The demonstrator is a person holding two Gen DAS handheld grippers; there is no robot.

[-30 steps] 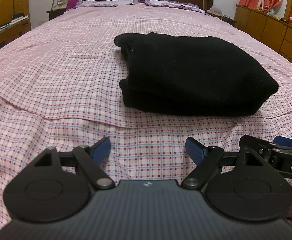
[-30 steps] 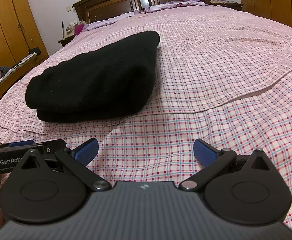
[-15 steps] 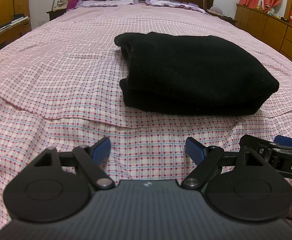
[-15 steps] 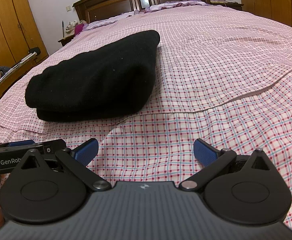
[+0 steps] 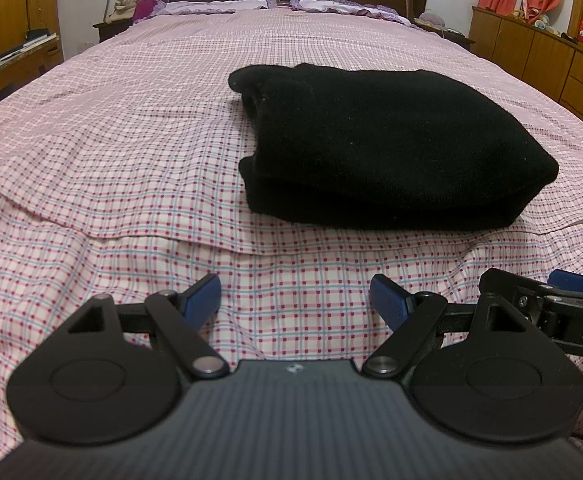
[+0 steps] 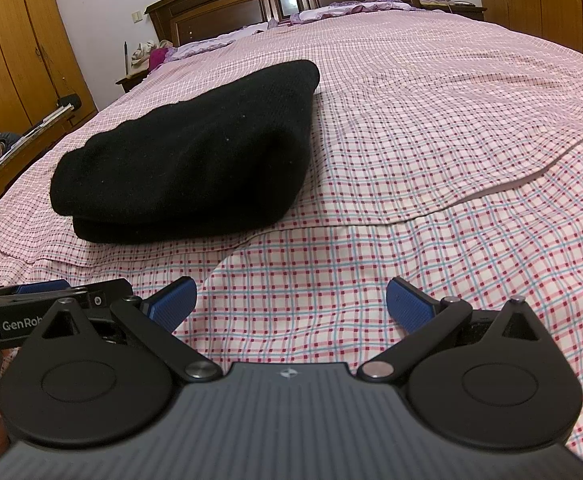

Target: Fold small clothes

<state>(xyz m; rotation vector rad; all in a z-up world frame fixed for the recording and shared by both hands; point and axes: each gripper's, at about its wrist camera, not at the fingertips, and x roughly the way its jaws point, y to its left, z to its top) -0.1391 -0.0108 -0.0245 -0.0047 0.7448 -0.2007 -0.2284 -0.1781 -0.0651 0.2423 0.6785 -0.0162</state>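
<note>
Black knit garment (image 5: pixel 391 144) is lying folded into a compact stack on the checked bedsheet (image 5: pixel 111 152), both grippers sitting spread and empty, folding looking done

"GenRob" on left gripper (image 6: pixel 47 308); "DA" on right gripper (image 5: pixel 571 312).

We see our matte black left gripper (image 5: pixel 295 296) and right gripper (image 6: pixel 291 300), blue ribbed fingertip pads (image 6: pixel 405 305), silver pivot screws (image 6: pixel 374 369).
</note>
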